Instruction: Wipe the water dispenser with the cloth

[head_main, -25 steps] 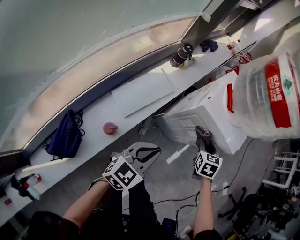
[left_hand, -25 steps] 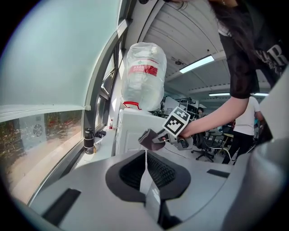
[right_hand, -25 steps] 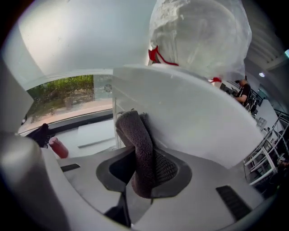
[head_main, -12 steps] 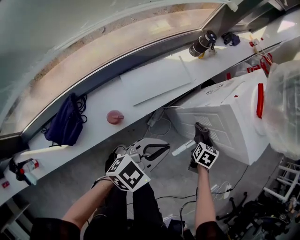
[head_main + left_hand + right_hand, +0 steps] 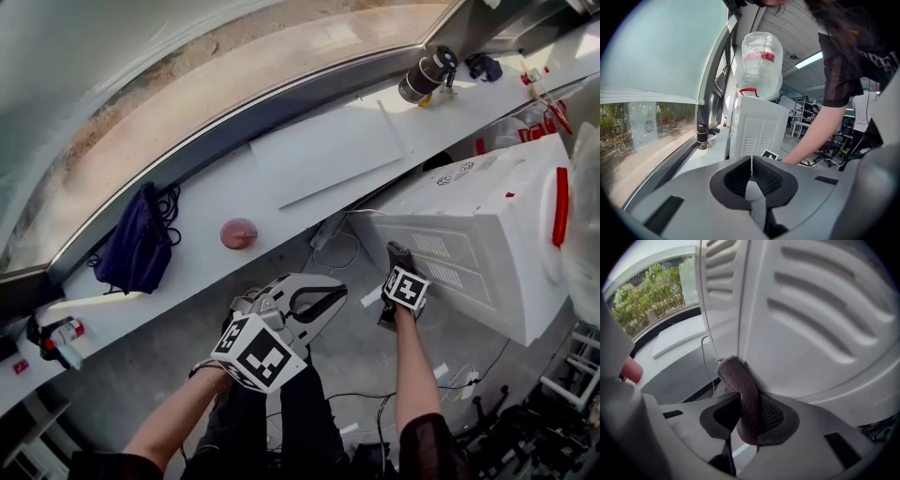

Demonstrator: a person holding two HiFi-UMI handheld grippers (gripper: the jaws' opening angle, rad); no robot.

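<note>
Right gripper view: the right gripper (image 5: 749, 414) clamps the cloth (image 5: 739, 383), and the cloth's tip touches the water dispenser (image 5: 811, 319) beside a vertical panel edge. The left gripper (image 5: 751, 174) has its jaws pressed together with nothing between them. It is well apart from the dispenser, above open floor (image 5: 364, 345).

Daylight pours through a long curved window (image 5: 141, 75); below it runs a white ledge (image 5: 197, 267), then grey floor (image 5: 361, 328) beneath.
</note>
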